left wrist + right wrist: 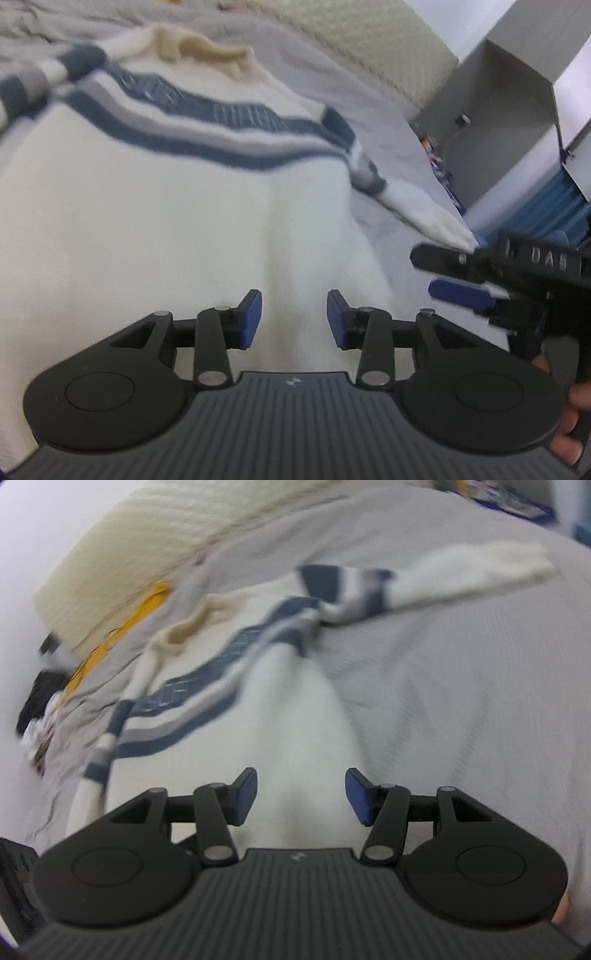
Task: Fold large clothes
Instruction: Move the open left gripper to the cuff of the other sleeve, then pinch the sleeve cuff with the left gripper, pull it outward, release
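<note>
A cream sweater with navy and grey chest stripes lies spread on a grey bedsheet, collar at the far end. One sleeve stretches out to the right. My left gripper is open and empty above the sweater's lower body. My right gripper is open and empty over the sweater's lower right part; it also shows in the left wrist view near the sleeve cuff. In the right wrist view the sleeve reaches far right.
A cream textured pillow or headboard lies beyond the collar. A grey wardrobe and blue items stand right of the bed. Yellow and dark items lie at the bed's far left edge.
</note>
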The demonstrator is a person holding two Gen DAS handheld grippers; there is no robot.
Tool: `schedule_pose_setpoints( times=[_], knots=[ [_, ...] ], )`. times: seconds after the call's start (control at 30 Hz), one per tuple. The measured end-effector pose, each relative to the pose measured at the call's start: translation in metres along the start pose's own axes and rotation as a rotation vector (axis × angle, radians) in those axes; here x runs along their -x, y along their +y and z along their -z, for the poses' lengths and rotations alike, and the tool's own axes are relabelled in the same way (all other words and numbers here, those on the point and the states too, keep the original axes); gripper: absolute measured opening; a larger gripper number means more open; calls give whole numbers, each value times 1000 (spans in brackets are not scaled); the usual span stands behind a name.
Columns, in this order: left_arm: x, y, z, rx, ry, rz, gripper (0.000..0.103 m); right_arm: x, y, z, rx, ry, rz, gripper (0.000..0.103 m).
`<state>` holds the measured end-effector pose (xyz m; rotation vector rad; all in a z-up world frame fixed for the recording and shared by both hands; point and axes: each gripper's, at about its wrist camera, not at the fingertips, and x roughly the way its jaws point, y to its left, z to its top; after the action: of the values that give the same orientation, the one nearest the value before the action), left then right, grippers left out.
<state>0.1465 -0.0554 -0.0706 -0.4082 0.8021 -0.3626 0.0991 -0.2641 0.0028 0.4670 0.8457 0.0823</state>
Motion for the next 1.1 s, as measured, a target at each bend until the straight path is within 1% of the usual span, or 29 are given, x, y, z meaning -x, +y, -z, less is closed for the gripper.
schedule_pose_setpoints(
  times=[0.1,0.2,0.3,0.37,0.47,0.53,0.63,0.67,0.7,0.73,0.77,0.83,0.9,0.97,1.07,1.1],
  knots=[
    [12,13,-10,15,-57,-78,45,-16,19,-10,56,-6,-5,55],
    [22,33,-23,58,-107,-147,45,-34,23,-6,106,-17,-23,55],
    [31,50,-35,72,-151,-242,45,-53,20,8,146,25,-32,55],
    [38,60,-42,70,-174,-293,45,-63,17,14,147,54,-38,55],
    [44,75,-55,46,-177,-354,45,-70,21,17,165,66,-48,57],
    [52,83,-65,15,-163,-413,45,-75,26,17,185,60,-65,57],
    [70,98,-78,-8,-135,-471,46,-80,30,17,218,56,-81,57],
    [78,106,-82,-6,-119,-488,50,-82,30,16,219,60,-92,57],
    [87,117,-87,17,-101,-497,57,-84,29,15,214,63,-105,61],
    [94,127,-91,48,-89,-503,61,-85,27,13,204,65,-123,66],
    [102,139,-95,82,-74,-518,63,-87,26,12,189,67,-140,69],
    [115,158,-102,104,-38,-548,63,-88,23,10,160,69,-166,78],
    [125,176,-107,115,5,-575,63,-90,21,8,142,73,-182,81],
    [129,190,-106,127,57,-582,63,-92,21,8,143,75,-180,81],
    [129,208,-100,132,169,-556,64,-95,22,8,144,76,-179,81],
    [127,211,-97,123,190,-557,66,-95,21,8,141,76,-177,81]
  ],
)
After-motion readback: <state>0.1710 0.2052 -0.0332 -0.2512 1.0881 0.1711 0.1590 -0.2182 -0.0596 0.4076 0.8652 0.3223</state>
